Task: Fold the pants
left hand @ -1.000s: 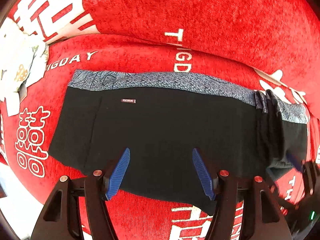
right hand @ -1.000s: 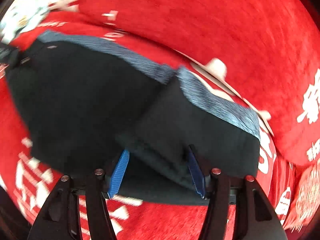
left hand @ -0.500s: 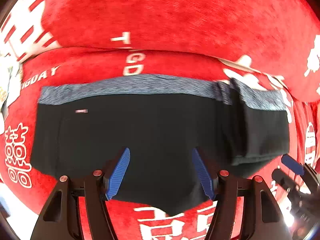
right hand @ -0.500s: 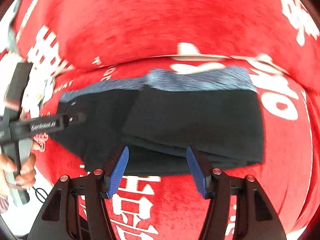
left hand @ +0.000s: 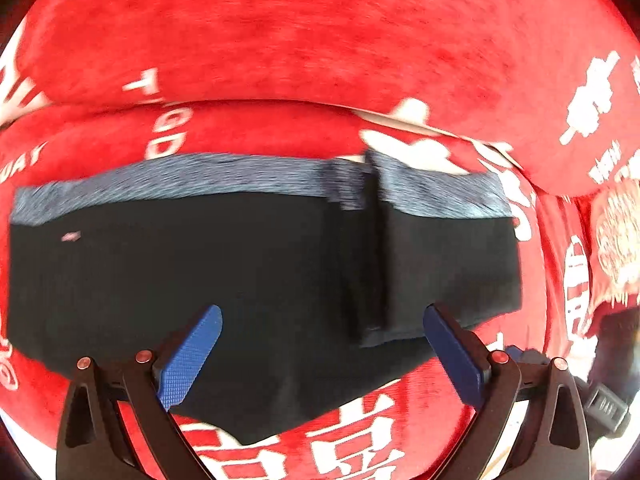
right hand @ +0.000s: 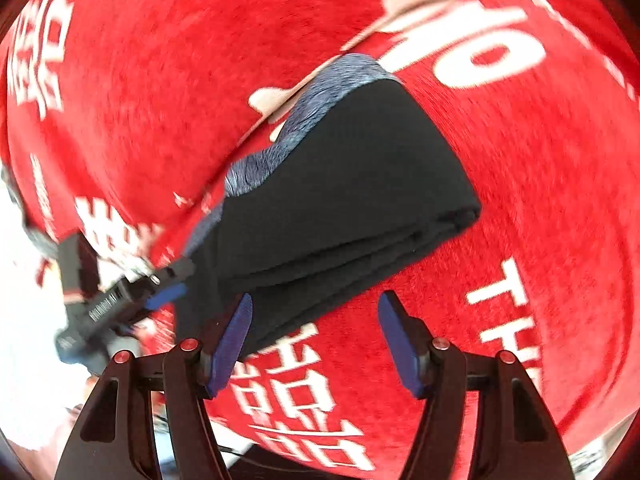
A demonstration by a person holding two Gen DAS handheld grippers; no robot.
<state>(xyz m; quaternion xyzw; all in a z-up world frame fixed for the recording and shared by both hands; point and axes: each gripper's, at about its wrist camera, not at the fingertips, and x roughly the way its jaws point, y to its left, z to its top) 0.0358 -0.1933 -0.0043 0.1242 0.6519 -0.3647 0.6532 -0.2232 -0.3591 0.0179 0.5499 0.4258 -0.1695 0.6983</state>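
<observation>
Black pants (left hand: 240, 280) with grey waistband (left hand: 200, 178) lie flat on red printed cushion (left hand: 320, 40), right end folded over; left claw (left hand: 322, 354) wide open, empty, above near hem; right claw (right hand: 316, 340) open, empty, beside folded edge.

- The left gripper (left hand: 322, 350) has spread its blue pads wider than a second ago — they now stand far apart over the near edge of the pants (left hand: 200, 280).
- Its view has slid rightward: the folded-over end of the pants, at the far right earlier, now lies nearer the middle.
- The right gripper (right hand: 314, 344) has pulled off the cloth — its jaws, earlier straddling the folded edge, now frame mostly red cover (right hand: 540, 200).
- In its view the pants (right hand: 340, 200) now run tilted.
</observation>
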